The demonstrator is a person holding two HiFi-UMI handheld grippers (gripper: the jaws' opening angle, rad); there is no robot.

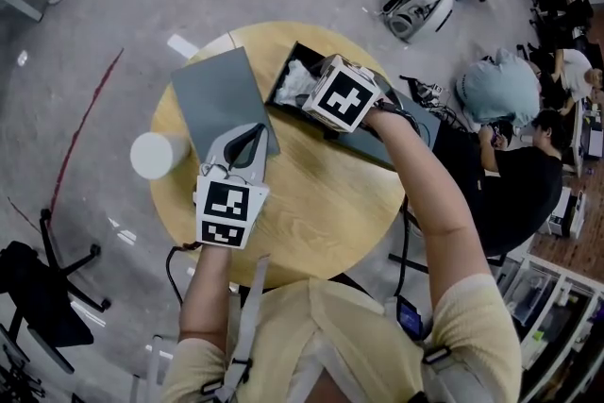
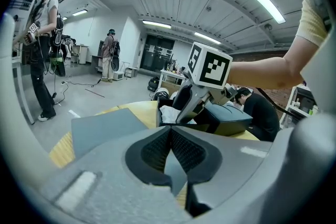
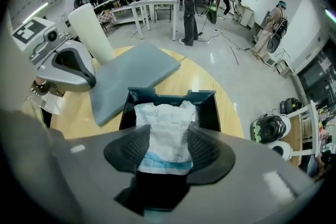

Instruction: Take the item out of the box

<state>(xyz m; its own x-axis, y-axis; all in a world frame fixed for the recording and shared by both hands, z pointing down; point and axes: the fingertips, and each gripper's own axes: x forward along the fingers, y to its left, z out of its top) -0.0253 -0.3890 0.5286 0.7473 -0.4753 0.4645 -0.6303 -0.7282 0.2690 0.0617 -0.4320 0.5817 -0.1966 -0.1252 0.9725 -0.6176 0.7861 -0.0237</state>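
On the round wooden table (image 1: pixel 311 212) stands a dark open box (image 1: pixel 279 88) (image 3: pixel 210 107) (image 2: pixel 231 118) with a crumpled white bag (image 1: pixel 297 80) (image 3: pixel 167 128) inside. My right gripper (image 3: pixel 169 136) (image 1: pixel 326 90) (image 2: pixel 184 110) points steeply down into the box. Its jaws are open wide, with the bag between the pads. The box's grey lid (image 1: pixel 212 94) (image 3: pixel 131 73) (image 2: pixel 102 131) lies flat on the table to the left. My left gripper (image 1: pixel 247 137) (image 2: pixel 170 136) (image 3: pixel 68 63) hangs over the lid's near corner, its jaws shut and nothing seen between them.
A white cylinder (image 1: pixel 156 154) (image 3: pixel 89 26) stands at the table's left edge. A black chair base (image 1: pixel 47 278) is on the floor at the left. Seated people (image 1: pixel 528 165) and round white machines (image 1: pixel 415 0) crowd the right and far side. People stand further off (image 2: pixel 42 44).
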